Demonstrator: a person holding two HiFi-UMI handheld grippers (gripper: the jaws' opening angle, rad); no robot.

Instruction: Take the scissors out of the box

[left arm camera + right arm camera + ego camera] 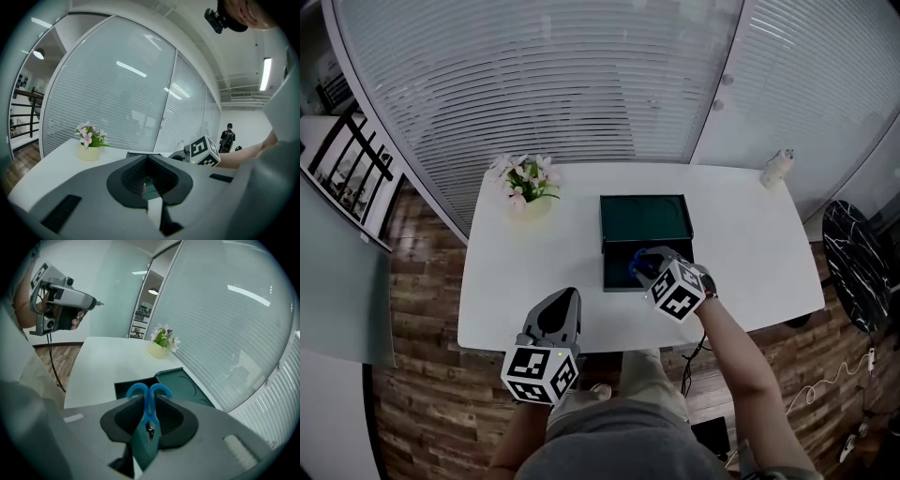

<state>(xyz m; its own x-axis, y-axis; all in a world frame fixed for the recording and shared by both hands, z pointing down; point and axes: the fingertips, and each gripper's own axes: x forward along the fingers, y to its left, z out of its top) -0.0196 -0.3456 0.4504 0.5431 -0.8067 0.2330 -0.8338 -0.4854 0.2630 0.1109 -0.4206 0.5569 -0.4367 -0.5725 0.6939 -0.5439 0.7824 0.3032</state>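
Right tool (pixel 149 401) is clamped on the scissors (pixel 149 409), with the jaws pinching the shank just behind the two blue finger loops. The loops stick out past the tips. The blade end runs back toward the tool body in what looks like a teal sheath, though it's too close to the lens to be sure. So the scissors' long axis lies along the line the tool points on, handles leading and angled downward. In the head view the tool sits over the near half of the open box (pixel 607 267), with the flipped-back lid (pixel 645 218) lying flat on the far side of it. In the right gripper view the box's dark cavity shows beyond and below the loops without touching them, so I'd judge the scissors are already clear of the rim. What's left is the carry and the set-down. The key relation is that the box is directly ahead of and under the handles, while bare table (pixel 534 300) lies to either side. The wider patch is on my left, between the box and the flower pot (pixel 528 192). A move sideways off the rim is better than going forward over the lid. Left tool (pixel 565 298) hangs over the front edge of the table, well apart from the box, with the jaws together and nothing between them. The right hand is the nearer one and already has the grip, so I see no call for a handover.
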